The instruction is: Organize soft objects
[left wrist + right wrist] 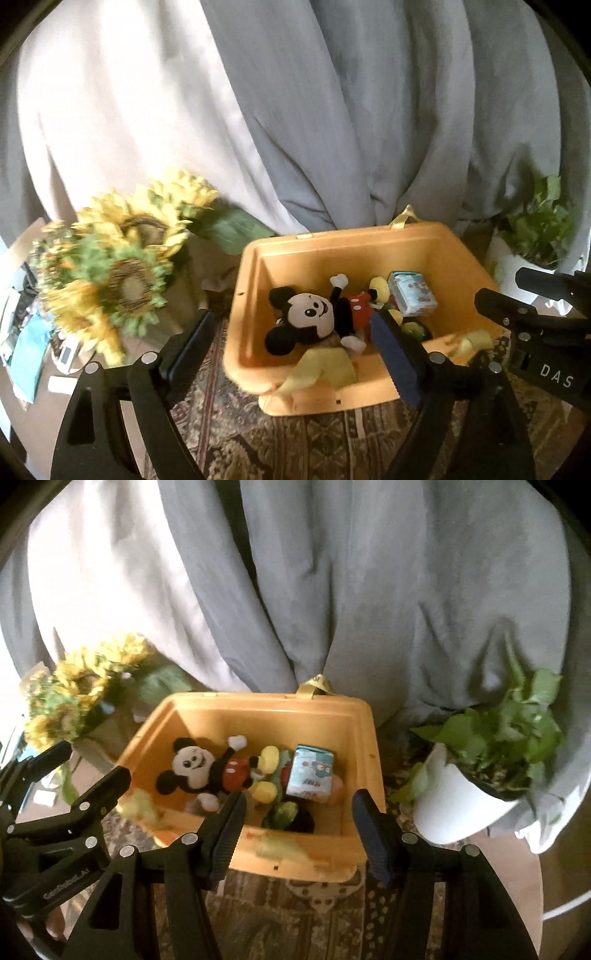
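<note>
1. Left tongs (291,354): jaws wide, nothing between the pads; they hang above the near left corner of the bin (255,295).
2. Right tongs (297,834): jaws part open, empty, over the bin's near rim.
3. Mouse plush (317,314): lies on its back in the bin, just ahead of the left tongs and ahead-left of the right tongs, clear of both.
4. Yellow cloth (317,369): soft, blurred, draped over the near rim between the left tongs' pads.
5. Carton (309,775): small, printed, upright in the bin ahead of the right tongs.
6. Bin: orange, hard plastic, open top, rounded rim; stands on a patterned rug (295,915).
7. Edges: sunflowers (122,273) left of the bin, potted plant (491,760) right, grey curtain (369,590) behind.
</note>
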Available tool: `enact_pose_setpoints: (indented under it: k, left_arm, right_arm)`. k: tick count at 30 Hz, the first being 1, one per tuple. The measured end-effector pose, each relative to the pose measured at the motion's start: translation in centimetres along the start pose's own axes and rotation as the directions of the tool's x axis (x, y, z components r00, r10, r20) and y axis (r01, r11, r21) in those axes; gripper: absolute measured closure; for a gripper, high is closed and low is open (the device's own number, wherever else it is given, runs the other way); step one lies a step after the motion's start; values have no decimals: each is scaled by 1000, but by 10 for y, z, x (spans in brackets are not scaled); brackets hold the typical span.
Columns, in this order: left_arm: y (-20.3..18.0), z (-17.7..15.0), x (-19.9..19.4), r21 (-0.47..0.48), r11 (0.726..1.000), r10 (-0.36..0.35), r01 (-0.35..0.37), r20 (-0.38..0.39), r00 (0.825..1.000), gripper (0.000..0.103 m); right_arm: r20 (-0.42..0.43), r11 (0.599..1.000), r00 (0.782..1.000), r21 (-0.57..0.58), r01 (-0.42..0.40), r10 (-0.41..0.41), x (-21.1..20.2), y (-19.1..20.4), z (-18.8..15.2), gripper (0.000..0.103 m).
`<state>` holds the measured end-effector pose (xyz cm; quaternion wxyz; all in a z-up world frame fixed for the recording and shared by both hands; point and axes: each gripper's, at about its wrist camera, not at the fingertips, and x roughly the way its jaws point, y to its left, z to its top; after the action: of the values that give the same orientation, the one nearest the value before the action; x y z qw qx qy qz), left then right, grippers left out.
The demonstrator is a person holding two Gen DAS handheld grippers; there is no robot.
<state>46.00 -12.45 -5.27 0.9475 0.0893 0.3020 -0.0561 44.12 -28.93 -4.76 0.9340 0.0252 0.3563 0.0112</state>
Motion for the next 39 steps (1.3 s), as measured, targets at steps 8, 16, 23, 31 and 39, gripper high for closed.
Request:
enact_pose_setpoints:
  k: [8,16,23,31,39]
  left_arm:
    - [14,-18,-74,-35,999,44,-41,94,995,1]
    - [31,-49,-135,-35,998,58,-53,174,983,0]
    - [43,-79,-167,-8,1000,-7,8,193,981,0]
    - [41,-108,-205,9,1000,-15,13,232,973,0]
    - [32,-135,-244,-12,999,39,-37,252,967,0]
  right_arm:
    - [104,999,994,28,19,-21,-64,13,-27,26]
    - [216,996,974,73,57,-71,-121,35,-64,18]
    - [277,989,953,105,100,-126,-163,53,-102,16]
    - [290,986,945,119,120,-151,-198,59,-135,15]
    - [296,986,943,113,123,-152,-236,54,-166,15]
